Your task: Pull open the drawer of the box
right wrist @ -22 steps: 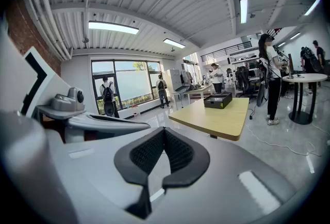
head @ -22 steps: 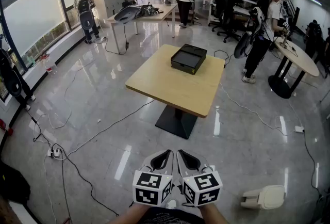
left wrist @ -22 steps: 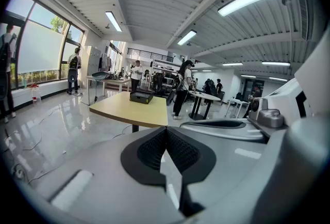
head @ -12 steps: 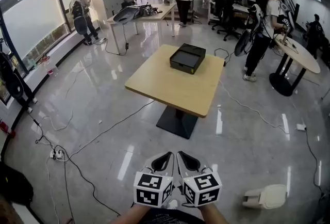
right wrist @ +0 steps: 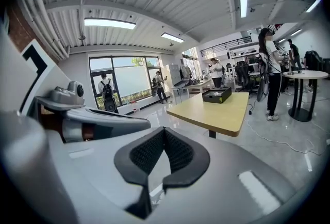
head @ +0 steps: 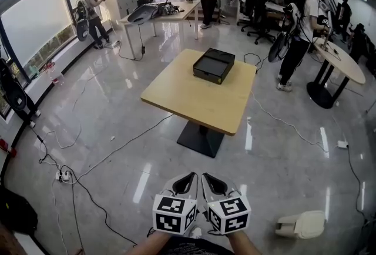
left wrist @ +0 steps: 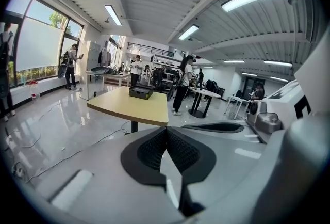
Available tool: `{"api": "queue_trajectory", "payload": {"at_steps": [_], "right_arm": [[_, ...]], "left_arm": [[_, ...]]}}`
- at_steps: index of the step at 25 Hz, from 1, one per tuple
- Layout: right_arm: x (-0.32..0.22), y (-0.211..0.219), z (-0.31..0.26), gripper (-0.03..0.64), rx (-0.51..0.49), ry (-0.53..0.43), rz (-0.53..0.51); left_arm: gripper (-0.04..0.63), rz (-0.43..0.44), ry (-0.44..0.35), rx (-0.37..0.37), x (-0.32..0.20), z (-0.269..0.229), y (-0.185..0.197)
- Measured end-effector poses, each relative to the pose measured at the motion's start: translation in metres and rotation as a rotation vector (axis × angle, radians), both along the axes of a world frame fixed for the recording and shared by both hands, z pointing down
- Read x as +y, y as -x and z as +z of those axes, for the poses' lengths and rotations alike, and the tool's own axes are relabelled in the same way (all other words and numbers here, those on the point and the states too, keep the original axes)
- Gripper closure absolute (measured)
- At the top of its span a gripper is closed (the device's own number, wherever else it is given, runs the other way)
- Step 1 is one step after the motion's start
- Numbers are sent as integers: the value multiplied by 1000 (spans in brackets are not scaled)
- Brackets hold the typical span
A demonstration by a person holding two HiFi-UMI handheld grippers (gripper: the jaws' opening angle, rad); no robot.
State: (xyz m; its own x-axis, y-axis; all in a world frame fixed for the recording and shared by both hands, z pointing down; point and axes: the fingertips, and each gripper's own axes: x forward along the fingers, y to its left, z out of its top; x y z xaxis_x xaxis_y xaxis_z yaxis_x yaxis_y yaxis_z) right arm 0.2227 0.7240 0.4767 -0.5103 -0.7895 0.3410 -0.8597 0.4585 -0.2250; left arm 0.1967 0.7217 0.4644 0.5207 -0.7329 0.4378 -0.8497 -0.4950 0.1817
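Note:
The black box (head: 214, 66) lies on the far end of a light wooden table (head: 188, 101), several steps ahead of me. It shows small in the left gripper view (left wrist: 141, 92) and in the right gripper view (right wrist: 216, 95), its drawer front too small to make out. Both grippers hang side by side low in the head view, far short of the table. My left gripper (head: 184, 182) (left wrist: 166, 131) is shut with its pads meeting and nothing between them. The right gripper (head: 214, 182) (right wrist: 164, 131) is also shut and empty.
Cables and a power strip (head: 61, 174) trail over the glossy floor at left. A white device (head: 301, 224) lies on the floor at lower right. A person (head: 302, 19) stands by a round table (head: 338, 66) at right. Further people stand near a desk (head: 158, 16) behind.
The grippers keep their place and stay shut. The view has shifted slightly. The person by the left window has stepped further left.

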Motion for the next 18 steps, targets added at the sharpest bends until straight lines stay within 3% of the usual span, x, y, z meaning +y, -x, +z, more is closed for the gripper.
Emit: {"api": "queue_trajectory", "payload": {"at_steps": [7,18], "right_arm": [[-82,26,21,611,19,24,19],[-275,83,19,611,41,50,52]], "left_arm": [[591,15,19,12,-84,19,27],[591,55,48,20,-281,20,84]]}}
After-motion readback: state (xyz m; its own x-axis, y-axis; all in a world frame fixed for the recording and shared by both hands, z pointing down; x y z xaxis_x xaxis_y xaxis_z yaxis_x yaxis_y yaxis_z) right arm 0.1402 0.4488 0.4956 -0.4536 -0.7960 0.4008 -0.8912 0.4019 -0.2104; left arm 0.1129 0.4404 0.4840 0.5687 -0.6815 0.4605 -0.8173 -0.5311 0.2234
